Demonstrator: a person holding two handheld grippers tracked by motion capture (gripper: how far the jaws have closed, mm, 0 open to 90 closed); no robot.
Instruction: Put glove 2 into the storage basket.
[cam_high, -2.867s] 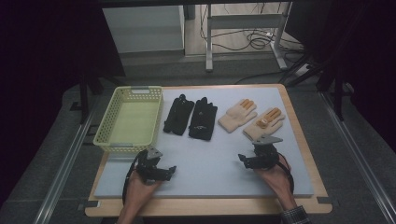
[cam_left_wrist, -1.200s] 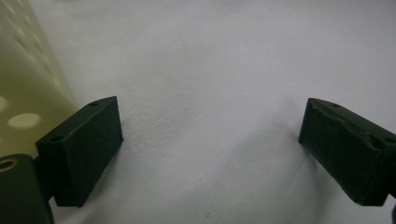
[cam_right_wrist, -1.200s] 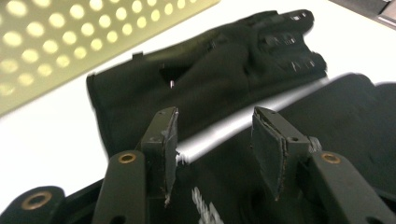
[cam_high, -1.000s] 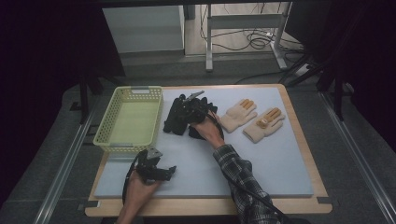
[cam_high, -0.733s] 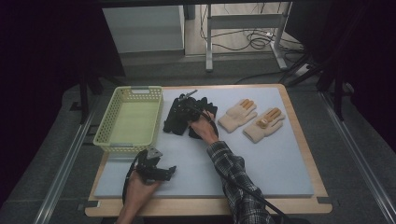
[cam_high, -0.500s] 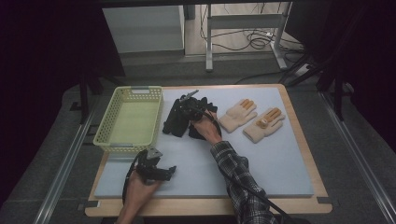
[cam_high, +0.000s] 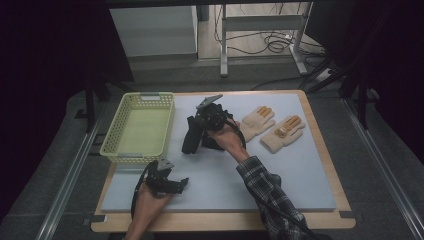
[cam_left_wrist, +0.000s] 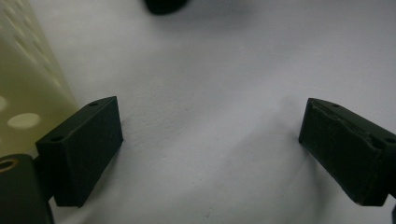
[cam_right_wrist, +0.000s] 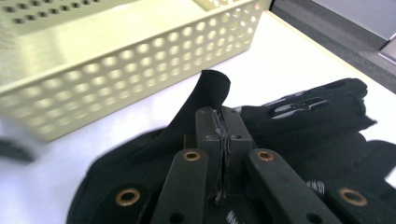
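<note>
A black glove (cam_high: 192, 135) hangs limp and crumpled from the right tongs (cam_high: 209, 116), its cuff end drooping toward the pale mat of the desk (cam_high: 305, 170) just right of the yellow perforated basket (cam_high: 136, 128). In the right gripper view the jaws are pressed together on a fold of the black fabric (cam_right_wrist: 205, 100), having just been closing, with the cloth caught between them and a peak of it standing up past the tips. A second black glove (cam_right_wrist: 327, 116) lies under and beside it on the mat, with a small strap or label showing on its back. The right hand (cam_high: 227, 137) reaches well forward over the middle of the desk, its plaid sleeve (cam_high: 267, 192) stretched diagonally from the near edge. The left tongs (cam_high: 167, 180) rest low near the front left of the mat, just in front of the basket; their jaws stand spread wide with only bare mat between them, the basket wall (cam_left_wrist: 28, 93) at the left edge of that view. Two tan gloves (cam_high: 272, 127) lie flat side by side at the right.
</note>
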